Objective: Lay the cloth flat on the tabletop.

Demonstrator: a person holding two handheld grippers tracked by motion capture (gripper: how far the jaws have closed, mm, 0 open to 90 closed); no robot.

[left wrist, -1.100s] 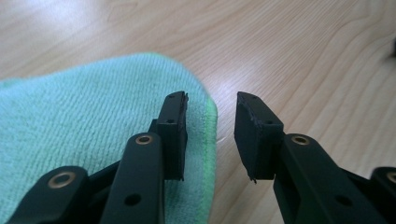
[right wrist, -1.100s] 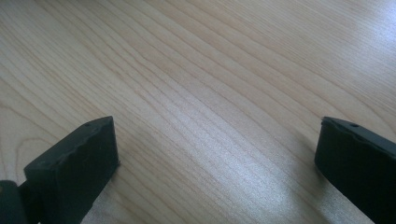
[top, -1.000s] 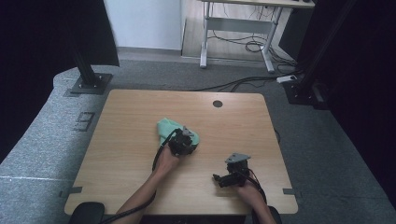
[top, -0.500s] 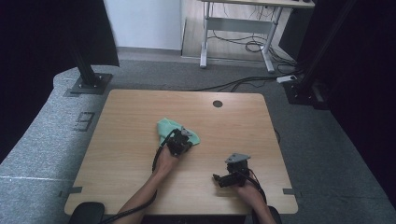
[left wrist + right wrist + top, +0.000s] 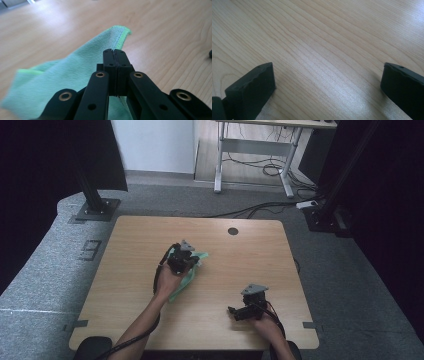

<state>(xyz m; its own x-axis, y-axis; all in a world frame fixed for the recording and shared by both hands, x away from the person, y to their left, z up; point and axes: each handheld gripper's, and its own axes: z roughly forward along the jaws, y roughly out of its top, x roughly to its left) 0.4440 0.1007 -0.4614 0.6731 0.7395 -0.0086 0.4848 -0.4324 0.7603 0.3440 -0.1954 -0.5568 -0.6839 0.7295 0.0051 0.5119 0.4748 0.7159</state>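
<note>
The desk [image 5: 125,295] was pale wood with fine grain and a round cable hole [image 5: 233,231] near its far edge. It stood on grey carpet [image 5: 45,270], with black stands at the far corners and a second, white-legged table [image 5: 250,155] behind, cables lying beneath it. The left tongs [image 5: 114,53] were closed tight on a green cloth [image 5: 70,72], which trailed beneath and beside them over the wood. The right tongs [image 5: 327,82] stood wide apart over bare wood, holding nothing, well apart from the cloth.
</note>
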